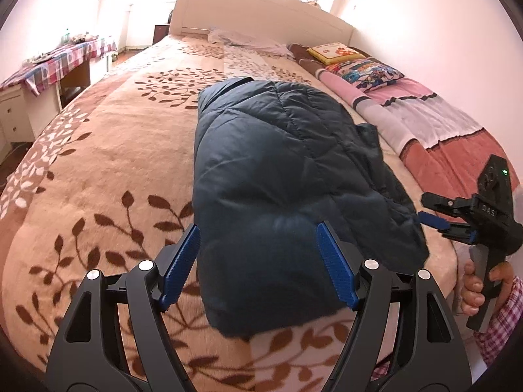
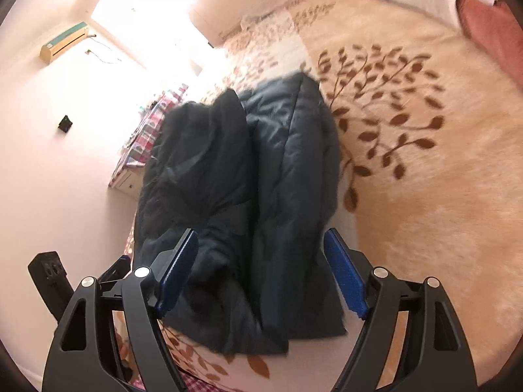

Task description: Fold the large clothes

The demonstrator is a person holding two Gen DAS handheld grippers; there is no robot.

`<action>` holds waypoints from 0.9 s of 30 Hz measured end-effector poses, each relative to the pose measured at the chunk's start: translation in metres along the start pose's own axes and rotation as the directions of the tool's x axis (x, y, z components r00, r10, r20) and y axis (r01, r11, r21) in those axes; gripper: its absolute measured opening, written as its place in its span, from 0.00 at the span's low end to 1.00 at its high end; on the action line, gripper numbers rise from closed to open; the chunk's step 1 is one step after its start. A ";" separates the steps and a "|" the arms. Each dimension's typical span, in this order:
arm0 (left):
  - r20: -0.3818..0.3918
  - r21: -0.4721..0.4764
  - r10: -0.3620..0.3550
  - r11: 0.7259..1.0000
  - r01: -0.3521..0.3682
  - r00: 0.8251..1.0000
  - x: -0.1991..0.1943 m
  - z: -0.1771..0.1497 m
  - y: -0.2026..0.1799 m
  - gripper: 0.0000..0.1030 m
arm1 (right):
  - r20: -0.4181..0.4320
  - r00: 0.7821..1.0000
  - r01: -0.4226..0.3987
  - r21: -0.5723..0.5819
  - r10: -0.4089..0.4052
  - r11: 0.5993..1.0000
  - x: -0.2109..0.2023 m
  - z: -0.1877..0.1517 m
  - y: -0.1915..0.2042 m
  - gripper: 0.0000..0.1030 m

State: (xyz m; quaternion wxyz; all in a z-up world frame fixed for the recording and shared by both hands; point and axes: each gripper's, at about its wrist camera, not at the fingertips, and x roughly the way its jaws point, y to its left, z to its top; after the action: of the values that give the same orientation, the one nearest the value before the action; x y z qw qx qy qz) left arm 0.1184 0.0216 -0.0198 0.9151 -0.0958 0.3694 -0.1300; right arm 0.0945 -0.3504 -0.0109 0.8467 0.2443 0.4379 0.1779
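We are looking at a nearly done fold: the jacket [image 1: 281, 176] is lying bundled at twelve o'clock of both grippers. The left gripper [image 1: 260, 266] and right gripper [image 2: 261, 269] are gaping wide, gripping nothing (maybe a final tidy is remaining).

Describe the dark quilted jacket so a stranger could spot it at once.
Start at the big bed with the beige leaf-patterned blanket. Near its foot lies a folded navy quilted puffer jacket. It is the only dark, plain thing there; the bedding beside it is pink and patterned.

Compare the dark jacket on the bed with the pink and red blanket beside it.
The jacket is plain dark navy and quilted; the blanket is banded pink, pale and red. The jacket is folded into a compact bundle; the blanket stretches long beside the wall. Both rest on the leaf-patterned bedspread.
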 end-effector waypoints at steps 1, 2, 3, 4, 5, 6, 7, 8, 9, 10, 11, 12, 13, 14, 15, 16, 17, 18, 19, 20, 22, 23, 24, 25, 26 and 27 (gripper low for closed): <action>-0.002 -0.011 -0.003 1.000 0.003 1.000 -0.003 -0.002 0.000 0.71 | 0.022 1.000 0.009 -0.012 -0.009 1.000 -0.011 -0.003 0.004 0.75; -0.006 -0.025 -0.008 1.000 0.008 1.000 -0.008 -0.005 -0.001 0.71 | 0.041 0.999 0.019 -0.026 -0.018 1.000 -0.021 -0.006 0.008 0.75; -0.007 -0.031 -0.010 0.999 0.010 1.000 -0.012 -0.008 -0.002 0.71 | 0.050 0.998 0.026 -0.036 -0.024 0.999 -0.027 -0.008 0.013 0.75; -0.007 -0.036 -0.011 0.999 0.011 1.000 -0.018 -0.011 -0.004 0.71 | 0.063 0.997 0.038 -0.055 -0.035 0.998 -0.036 -0.013 0.018 0.76; -0.006 -0.035 -0.004 0.999 0.004 1.000 -0.024 -0.013 -0.006 0.71 | 0.075 0.996 0.050 -0.076 -0.044 0.996 -0.044 -0.019 0.023 0.76; -0.006 -0.030 0.001 1.000 -0.001 1.000 -0.030 -0.016 -0.009 0.71 | 0.086 0.995 0.064 -0.100 -0.055 0.993 -0.051 -0.025 0.030 0.77; -0.006 -0.027 0.002 1.000 -0.002 1.000 -0.035 -0.018 -0.011 0.71 | 0.091 0.994 0.075 -0.118 -0.065 0.990 -0.055 -0.032 0.036 0.78; -0.004 -0.027 0.002 1.000 -0.002 1.000 -0.040 -0.021 -0.013 0.71 | 0.094 0.993 0.083 -0.136 -0.070 0.987 -0.059 -0.037 0.042 0.78; -0.004 -0.028 0.001 1.000 -0.001 1.000 -0.046 -0.024 -0.016 0.71 | 0.095 0.993 0.086 -0.151 -0.072 0.985 -0.062 -0.043 0.047 0.78; -0.004 -0.027 -0.002 1.000 0.001 1.000 -0.051 -0.026 -0.017 0.71 | 0.096 0.993 0.089 -0.162 -0.075 0.983 -0.065 -0.051 0.053 0.78; -0.002 -0.025 -0.001 1.000 0.001 1.000 -0.057 -0.029 -0.019 0.71 | 0.094 0.992 0.095 -0.169 -0.079 0.981 -0.068 -0.060 0.059 0.78; -0.002 -0.025 0.007 1.000 -0.007 1.000 -0.063 -0.033 -0.021 0.71 | 0.090 0.993 0.096 -0.174 -0.081 0.980 -0.069 -0.065 0.062 0.78; -0.005 -0.026 0.015 1.000 -0.015 1.000 -0.068 -0.037 -0.023 0.71 | 0.084 0.993 0.094 -0.179 -0.080 0.979 -0.070 -0.074 0.067 0.78; -0.007 -0.030 0.020 0.999 -0.021 1.000 -0.072 -0.039 -0.025 0.71 | 0.078 0.994 0.089 -0.180 -0.076 0.980 -0.071 -0.080 0.071 0.78; -0.006 -0.038 0.027 0.999 -0.027 1.000 -0.078 -0.043 -0.026 0.71 | 0.073 0.995 0.087 -0.181 -0.075 0.980 -0.072 -0.085 0.074 0.78; -0.006 -0.044 0.034 0.998 -0.034 0.999 -0.082 -0.047 -0.028 0.71 | 0.063 0.995 0.087 -0.182 -0.077 0.979 -0.071 -0.091 0.077 0.78; -0.007 -0.050 0.040 0.998 -0.040 0.999 -0.087 -0.051 -0.030 0.71 | 0.057 0.996 0.084 -0.183 -0.074 0.980 -0.072 -0.096 0.080 0.78; -0.008 -0.057 0.045 0.997 -0.045 0.999 -0.092 -0.057 -0.032 0.71 | 0.054 0.996 0.077 -0.190 -0.067 0.979 -0.073 -0.102 0.084 0.78; -0.010 -0.064 0.050 0.997 -0.050 0.999 -0.095 -0.061 -0.034 0.71 | 0.056 0.996 0.079 -0.197 -0.070 0.977 -0.074 -0.106 0.087 0.78; -0.011 -0.067 0.054 0.996 -0.054 0.999 -0.097 -0.064 -0.036 0.71 | 0.060 0.995 0.086 -0.207 -0.075 0.975 -0.075 -0.110 0.090 0.78; -0.007 -0.076 0.071 0.995 -0.072 0.997 -0.104 -0.072 -0.041 0.71 | 0.084 0.992 0.111 -0.240 -0.093 0.964 -0.077 -0.120 0.098 0.78; -0.006 -0.075 0.084 0.994 -0.084 0.996 -0.107 -0.075 -0.044 0.71 | 0.095 0.990 0.125 -0.253 -0.104 0.959 -0.077 -0.124 0.100 0.78; -0.003 -0.073 0.092 0.993 -0.092 0.996 -0.108 -0.077 -0.045 0.71 | 0.109 0.986 0.148 -0.268 -0.123 0.952 -0.077 -0.128 0.102 0.78; -0.001 -0.073 0.106 0.992 -0.106 0.994 -0.111 -0.081 -0.047 0.71 | 0.121 0.982 0.171 -0.280 -0.142 0.945 -0.077 -0.133 0.105 0.78; 0.002 -0.069 0.120 0.990 -0.119 0.993 -0.112 -0.084 -0.049 0.71 | 0.126 0.981 0.181 -0.285 -0.150 0.941 -0.077 -0.136 0.106 0.78; -0.001 -0.064 0.133 0.989 -0.133 0.991 -0.112 -0.089 -0.051 0.71 | 0.128 0.979 0.192 -0.288 -0.161 0.938 -0.076 -0.142 0.106 0.79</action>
State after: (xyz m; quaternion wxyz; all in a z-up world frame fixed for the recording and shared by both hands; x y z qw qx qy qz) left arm -0.0300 0.0008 0.0045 0.9187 -0.1006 0.3776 -0.0568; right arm -0.0744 -0.2664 0.0291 0.9078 0.0819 0.3820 0.1523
